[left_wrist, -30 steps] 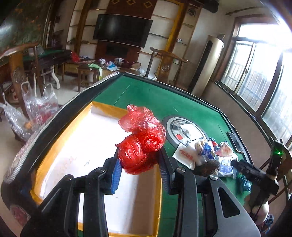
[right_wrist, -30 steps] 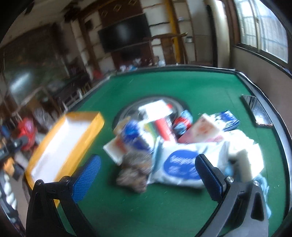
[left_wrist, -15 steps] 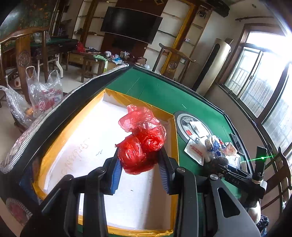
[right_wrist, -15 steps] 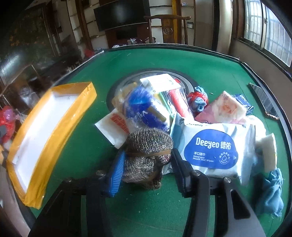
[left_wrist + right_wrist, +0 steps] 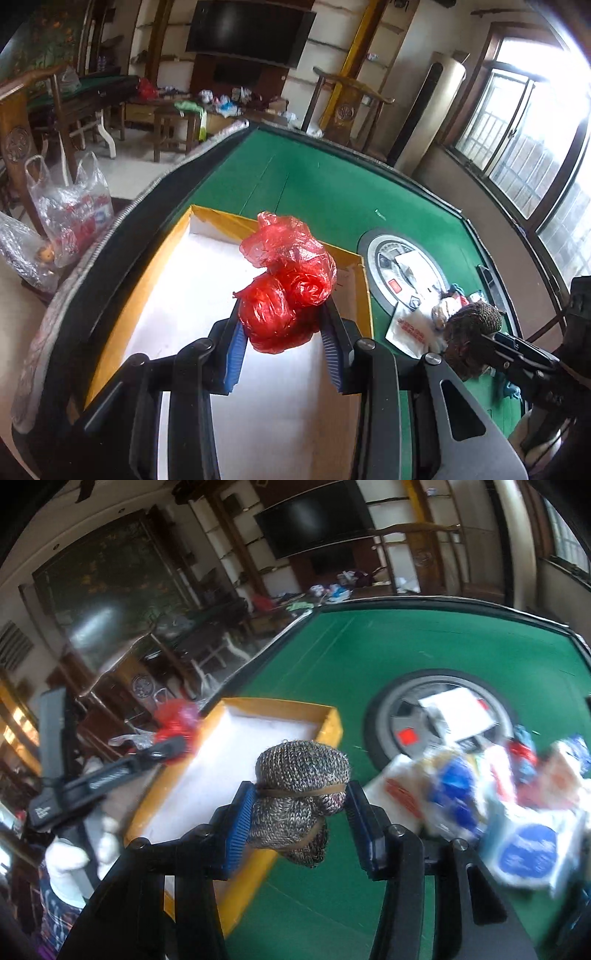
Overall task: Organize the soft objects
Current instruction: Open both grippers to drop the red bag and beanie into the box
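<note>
While the left tool [image 5: 282, 341] pinches a red bag [image 5: 290, 291], the right tool [image 5: 299, 812] pinches knitted socks [image 5: 299, 801].

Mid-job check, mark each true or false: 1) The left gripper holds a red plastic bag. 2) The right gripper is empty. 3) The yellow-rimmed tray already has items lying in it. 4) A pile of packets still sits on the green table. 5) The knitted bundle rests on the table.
1) True: the left gripper is shut on the red plastic bag, above the tray.
2) False: the right gripper clamps the knitted bundle.
3) False: the tray shows only its white floor.
4) True: the pile of packets lies by the round centre panel on the table.
5) False: it is held in the air near the tray's corner.
</note>
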